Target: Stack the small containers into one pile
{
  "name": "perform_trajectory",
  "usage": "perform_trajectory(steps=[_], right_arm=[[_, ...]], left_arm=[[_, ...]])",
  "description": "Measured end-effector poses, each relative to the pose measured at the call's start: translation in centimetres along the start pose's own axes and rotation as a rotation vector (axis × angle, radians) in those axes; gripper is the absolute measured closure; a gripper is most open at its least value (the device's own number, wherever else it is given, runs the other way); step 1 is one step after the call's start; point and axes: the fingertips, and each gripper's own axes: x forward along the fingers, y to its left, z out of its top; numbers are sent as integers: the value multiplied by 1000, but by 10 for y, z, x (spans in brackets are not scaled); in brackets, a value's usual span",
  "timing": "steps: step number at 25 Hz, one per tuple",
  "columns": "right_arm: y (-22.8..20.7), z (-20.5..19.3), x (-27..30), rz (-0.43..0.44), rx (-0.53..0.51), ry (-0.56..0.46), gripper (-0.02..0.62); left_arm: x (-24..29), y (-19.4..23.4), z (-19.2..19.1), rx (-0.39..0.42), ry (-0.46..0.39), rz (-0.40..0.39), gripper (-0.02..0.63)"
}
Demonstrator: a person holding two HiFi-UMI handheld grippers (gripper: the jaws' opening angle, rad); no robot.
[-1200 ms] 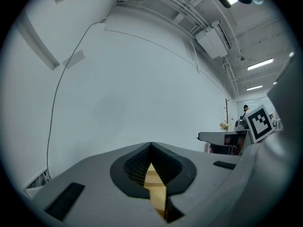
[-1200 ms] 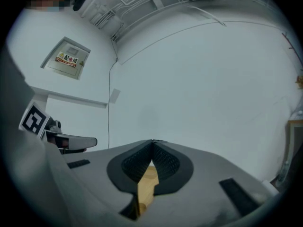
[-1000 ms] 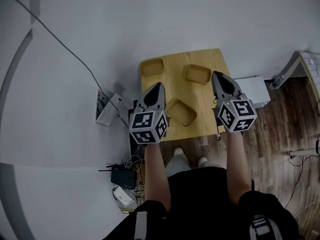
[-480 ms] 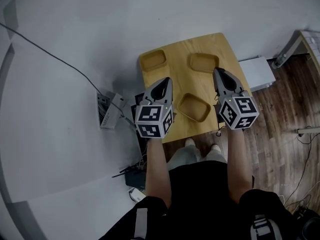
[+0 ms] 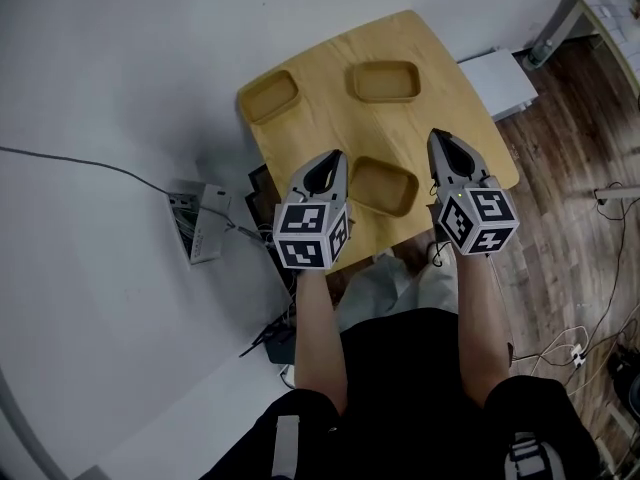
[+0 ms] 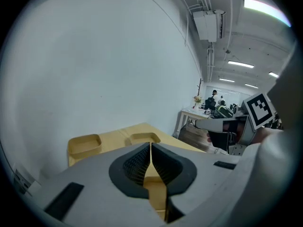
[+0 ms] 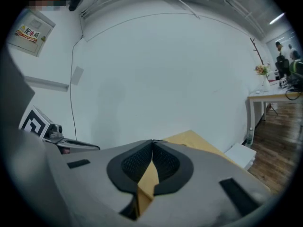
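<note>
In the head view our left tool [image 5: 330, 158] and right tool [image 5: 437, 138] flank the near container [image 5: 384, 186] at the front edge of the counter [image 5: 450, 98], likely to take it first. The left container [image 5: 272, 96] and right container [image 5: 384, 81] sit well apart behind. Left gripper view: jaws together, empty. Right gripper view: the same, with bare counter ahead.

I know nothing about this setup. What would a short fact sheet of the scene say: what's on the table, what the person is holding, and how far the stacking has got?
Surface: small light wooden table
Containers: three shallow tan rectangular trays: far-left tray, far-right tray, near tray
Stacking: not begun; all three lie apart
Left hand-held gripper: jaws together, empty, left of the near tray
Right hand-held gripper: jaws together, empty, right of the near tray
</note>
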Motion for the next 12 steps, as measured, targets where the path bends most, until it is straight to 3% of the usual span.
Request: perform_trajectory(steps=[5,10,12], right_arm=[[-4,-36,-4,-23,7,83,565],[-9,-69,-11,-58,15,155,554],[-12,-80,-10,-73,22,177,532]], left_arm=[[21,1,-32,-43,55,-10,583],[33,1,-60,-35,121,-22,578],[37,1,-72,-25,148,-31,518]])
